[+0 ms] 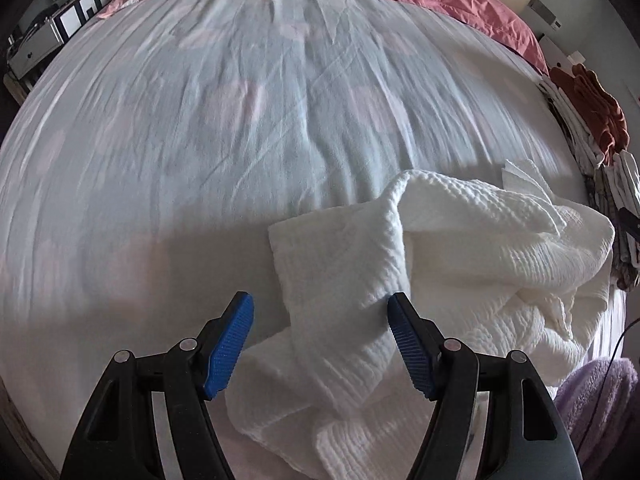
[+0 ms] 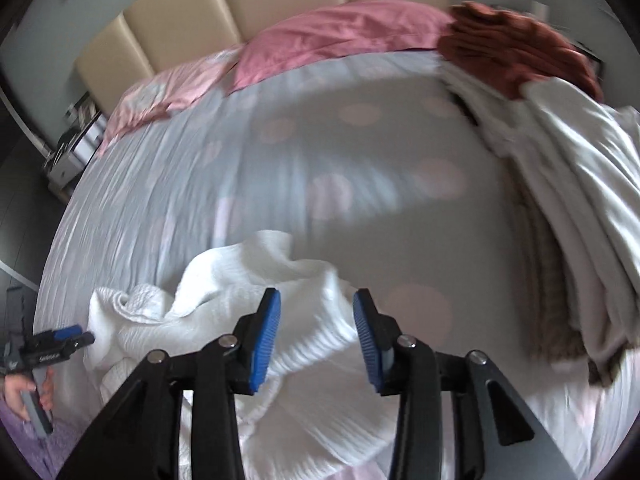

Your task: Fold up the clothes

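Observation:
A crumpled white textured garment (image 1: 460,256) lies on the pale bedsheet (image 1: 240,120) near the bed's front edge. In the left wrist view my left gripper (image 1: 320,308) stands open over the garment's left flap, with the cloth lying between and under its blue pads (image 1: 228,348). In the right wrist view the same garment (image 2: 224,288) spreads below my right gripper (image 2: 316,304), which is open above its right part. The left gripper (image 2: 68,340) shows at the far left of that view, held by a hand (image 2: 24,396), beside the garment's edge.
A stack of folded clothes (image 2: 560,184) topped by a rust-brown piece (image 2: 516,52) sits along the bed's right side. Pink pillows (image 2: 344,40) lie at the beige headboard (image 2: 240,8). A purple fuzzy fabric (image 1: 592,404) lies at the near corner. A nightstand (image 1: 48,24) stands left.

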The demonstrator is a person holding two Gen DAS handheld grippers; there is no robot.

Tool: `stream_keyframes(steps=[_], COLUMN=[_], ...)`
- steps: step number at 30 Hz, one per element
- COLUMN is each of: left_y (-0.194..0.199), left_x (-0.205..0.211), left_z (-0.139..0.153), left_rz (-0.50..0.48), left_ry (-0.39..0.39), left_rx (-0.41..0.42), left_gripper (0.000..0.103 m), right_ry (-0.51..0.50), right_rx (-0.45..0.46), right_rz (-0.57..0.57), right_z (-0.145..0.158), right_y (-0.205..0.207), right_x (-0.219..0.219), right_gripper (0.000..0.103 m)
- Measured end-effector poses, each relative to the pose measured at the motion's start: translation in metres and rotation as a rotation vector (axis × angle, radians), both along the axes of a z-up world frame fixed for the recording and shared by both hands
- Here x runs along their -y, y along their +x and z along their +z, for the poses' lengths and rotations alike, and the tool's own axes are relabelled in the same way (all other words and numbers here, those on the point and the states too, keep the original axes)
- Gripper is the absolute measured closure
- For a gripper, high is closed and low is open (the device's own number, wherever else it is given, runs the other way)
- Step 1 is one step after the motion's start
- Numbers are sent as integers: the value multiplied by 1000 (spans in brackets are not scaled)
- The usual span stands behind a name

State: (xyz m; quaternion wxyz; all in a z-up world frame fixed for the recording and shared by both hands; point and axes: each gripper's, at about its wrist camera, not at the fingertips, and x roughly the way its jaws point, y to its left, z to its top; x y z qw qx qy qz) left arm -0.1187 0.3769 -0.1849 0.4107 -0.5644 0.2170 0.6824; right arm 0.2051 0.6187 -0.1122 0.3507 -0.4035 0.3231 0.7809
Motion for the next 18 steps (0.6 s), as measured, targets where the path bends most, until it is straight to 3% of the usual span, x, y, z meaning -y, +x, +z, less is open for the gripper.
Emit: stream_keyframes(steps=[2, 8, 16, 18], left_y=[-8, -17, 4, 10], left_x=[-3, -3, -13, -17], left_z=[-11, -44, -50, -48], left_rz=[23, 88, 34, 14], left_ry=[-3, -8, -20, -20], left_rx=[36, 117, 9, -21], left_gripper=[32, 32, 29, 36], right_ry=[-33, -90, -130, -82], right_rx=[21, 96, 188, 202], right_rz=[65, 117, 182, 190], right_z=[-10, -58, -113, -112], right_y=[-25, -68, -118, -119], right_x=[-10, -21, -30, -23], right_gripper=[66, 65, 66, 77])
